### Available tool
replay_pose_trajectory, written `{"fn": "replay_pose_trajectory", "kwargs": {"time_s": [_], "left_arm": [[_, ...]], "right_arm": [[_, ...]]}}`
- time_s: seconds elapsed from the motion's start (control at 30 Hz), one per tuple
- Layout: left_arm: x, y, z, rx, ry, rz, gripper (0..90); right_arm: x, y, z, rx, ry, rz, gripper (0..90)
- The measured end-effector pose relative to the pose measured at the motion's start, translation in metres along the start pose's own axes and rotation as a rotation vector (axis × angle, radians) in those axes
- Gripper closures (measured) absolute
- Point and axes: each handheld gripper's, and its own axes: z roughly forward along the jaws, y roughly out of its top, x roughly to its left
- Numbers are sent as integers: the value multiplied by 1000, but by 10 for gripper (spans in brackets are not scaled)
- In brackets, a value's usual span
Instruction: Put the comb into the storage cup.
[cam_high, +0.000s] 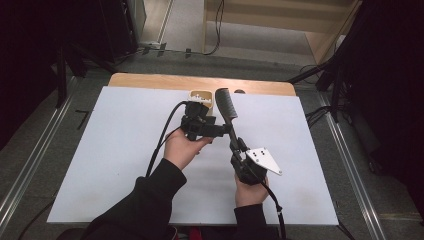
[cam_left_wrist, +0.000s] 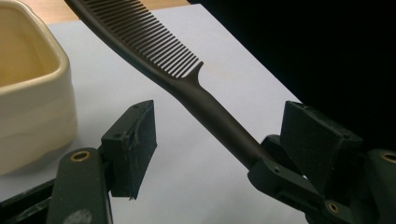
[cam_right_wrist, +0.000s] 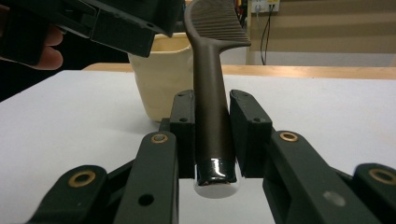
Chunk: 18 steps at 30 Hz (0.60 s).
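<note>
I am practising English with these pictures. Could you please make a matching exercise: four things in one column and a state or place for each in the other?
Things:
1. comb
2. cup
3. left gripper
4. right gripper

States or places:
A. jaws open around the comb's handle, not touching it
B. cream, standing near the table's far edge
C. dark, held above the table by its handle
D. jaws shut on the handle

Pairs: 1-C, 2-B, 3-A, 4-D
</note>
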Motion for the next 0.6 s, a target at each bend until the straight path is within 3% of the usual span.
{"fn": "replay_pose_trajectory", "kwargs": {"time_s": [0.2,0.6], "left_arm": [[-8,-2,8,-14,28,23,274],[-5,-2,21,-8,15,-36,290]], "right_arm": [[2,0,0,-13,-9,7,705],[5,0,0,-31,-8,3,705]]}}
